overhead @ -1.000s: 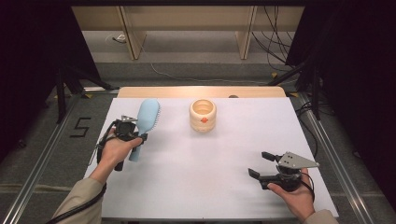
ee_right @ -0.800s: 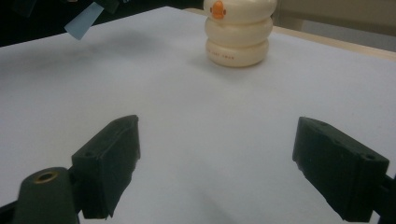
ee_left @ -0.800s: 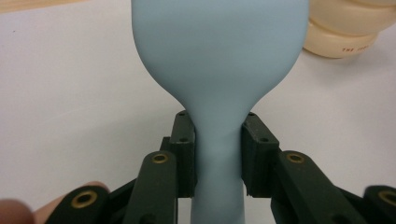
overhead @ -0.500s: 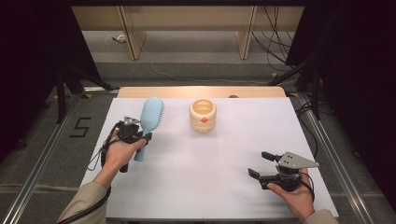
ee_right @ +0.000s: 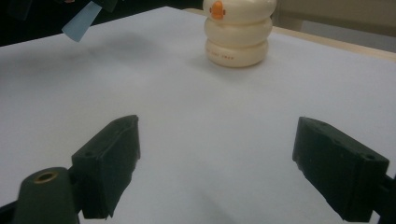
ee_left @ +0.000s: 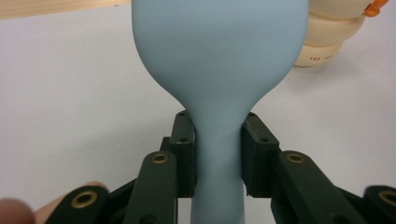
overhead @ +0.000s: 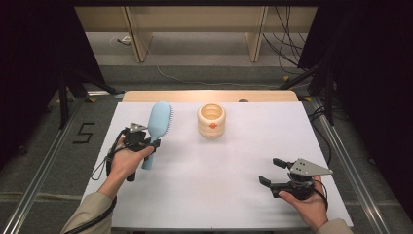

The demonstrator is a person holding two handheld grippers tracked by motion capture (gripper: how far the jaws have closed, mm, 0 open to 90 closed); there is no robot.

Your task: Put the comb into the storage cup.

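Two tools are at work over the white bench [overhead: 209,185]. The left tool [overhead: 146,145] pinches a pale blue hairbrush [overhead: 157,131] at the narrow neck where the handle widens into the head; in the left gripper view the two black pads [ee_left: 186,154] press on either side of that neck, and the smooth back of the hairbrush [ee_left: 219,60] rises straight ahead of the tool. From above, the head of the brush points away from the left tool toward the far edge of the bench, bristles facing the tool's right, while the end of the handle sticks out behind the pads, close beside the left hand [overhead: 124,163]. Whether the brush rests on the bench or hangs just above it, I cannot tell.

Ahead of the left tool and off to its right stands a cream-coloured ribbed cup [overhead: 212,120] with a small orange mark on its side — near the brush head but apart from it.

The right tool [overhead: 270,171] sits low over the near right part of the bench with its jaws spread wide and only bare bench between them. In the right gripper view the cup [ee_right: 238,30] stands well ahead of this tool — upright, with the orange mark facing it.
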